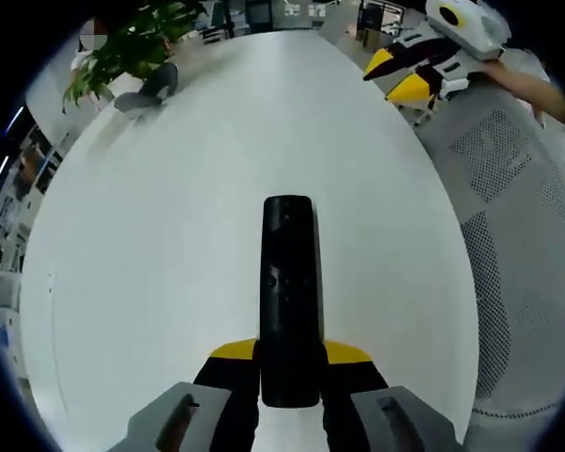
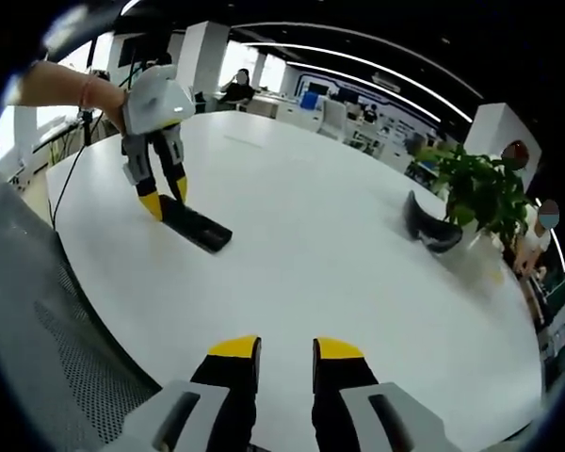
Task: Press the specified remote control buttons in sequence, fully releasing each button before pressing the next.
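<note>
Left gripper view: remote (image 1: 288,292) clamped between left tongs (image 1: 290,355).

- Remote control (image 1: 288,292): button markings too blurred to read; near end hidden between the left hand-held gripper (image 1: 289,363) jaws.
- Table (image 2: 311,245): far edge cut off by the right gripper view's rim.

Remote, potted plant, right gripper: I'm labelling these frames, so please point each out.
remote (image 1: 288,292), left gripper view, middle of its black top face.
potted plant (image 2: 480,188), right gripper view, its leaves.
right gripper (image 2: 285,360), right gripper view, between its yellow tips.
</note>
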`<state>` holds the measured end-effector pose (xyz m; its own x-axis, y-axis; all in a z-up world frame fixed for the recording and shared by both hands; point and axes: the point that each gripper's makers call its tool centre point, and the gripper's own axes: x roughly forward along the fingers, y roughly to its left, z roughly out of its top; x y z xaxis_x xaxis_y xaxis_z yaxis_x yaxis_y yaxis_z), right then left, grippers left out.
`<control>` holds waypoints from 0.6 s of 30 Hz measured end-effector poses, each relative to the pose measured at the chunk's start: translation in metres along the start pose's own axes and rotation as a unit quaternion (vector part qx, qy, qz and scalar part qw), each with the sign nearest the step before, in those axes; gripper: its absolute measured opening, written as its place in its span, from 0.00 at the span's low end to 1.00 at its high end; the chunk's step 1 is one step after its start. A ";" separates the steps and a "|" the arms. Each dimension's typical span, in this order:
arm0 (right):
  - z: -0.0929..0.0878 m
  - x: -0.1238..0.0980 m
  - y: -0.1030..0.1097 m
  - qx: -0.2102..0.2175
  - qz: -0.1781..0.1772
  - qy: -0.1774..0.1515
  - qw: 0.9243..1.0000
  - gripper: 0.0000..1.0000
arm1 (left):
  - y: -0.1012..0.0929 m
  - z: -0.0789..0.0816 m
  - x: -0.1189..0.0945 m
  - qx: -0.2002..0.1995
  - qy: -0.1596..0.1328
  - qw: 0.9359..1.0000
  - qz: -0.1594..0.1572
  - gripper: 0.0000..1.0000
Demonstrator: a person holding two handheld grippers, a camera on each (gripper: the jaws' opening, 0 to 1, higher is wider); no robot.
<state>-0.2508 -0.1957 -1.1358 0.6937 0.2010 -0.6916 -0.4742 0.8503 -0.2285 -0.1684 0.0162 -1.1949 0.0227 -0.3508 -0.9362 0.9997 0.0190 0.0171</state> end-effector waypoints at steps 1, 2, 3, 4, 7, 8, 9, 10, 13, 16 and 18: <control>0.000 0.000 0.000 -0.001 0.000 0.000 1.000 0.19 | -0.001 0.000 0.000 -0.002 -0.001 1.000 0.001 0.23; 0.000 0.000 0.000 0.000 0.000 0.000 1.000 0.19 | -0.002 0.000 0.000 -0.006 -0.004 1.000 0.002 0.23; 0.000 0.000 0.000 0.003 0.001 -0.002 1.000 0.19 | -0.003 -0.001 0.000 -0.010 -0.006 1.000 0.003 0.23; 0.001 0.000 0.000 0.010 0.003 -0.005 1.000 0.19 | -0.005 -0.002 -0.001 -0.008 -0.009 1.000 0.003 0.23; 0.002 -0.001 -0.001 0.034 0.008 -0.015 0.999 0.19 | -0.011 -0.003 -0.001 -0.008 -0.017 1.000 0.001 0.23; 0.002 -0.001 -0.001 0.035 0.009 -0.016 0.999 0.19 | -0.014 -0.003 -0.001 -0.007 -0.018 1.000 0.000 0.23; 0.002 -0.001 0.000 0.034 0.009 -0.015 0.999 0.18 | -0.016 -0.003 -0.001 -0.007 -0.019 1.000 0.001 0.23; 0.003 -0.001 0.000 0.030 0.008 -0.015 0.999 0.18 | -0.019 -0.003 -0.001 -0.008 -0.019 1.000 0.000 0.23; 0.002 0.000 0.002 0.023 0.009 -0.012 1.000 0.18 | -0.026 -0.003 -0.002 -0.004 -0.020 1.000 -0.001 0.23; 0.004 -0.001 0.003 0.040 0.018 -0.020 0.999 0.17 | -0.031 -0.003 -0.002 -0.002 -0.019 1.000 -0.002 0.23; 0.006 -0.001 0.005 0.088 0.038 -0.036 0.995 0.17 | -0.034 -0.003 -0.002 -0.002 -0.019 1.000 -0.003 0.23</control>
<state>-0.2507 -0.1883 -1.1324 0.6994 0.2969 -0.6501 -0.4285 0.9022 -0.0491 -0.2028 0.0190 -1.1948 0.0167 -0.3859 -0.9224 0.9997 0.0208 0.0094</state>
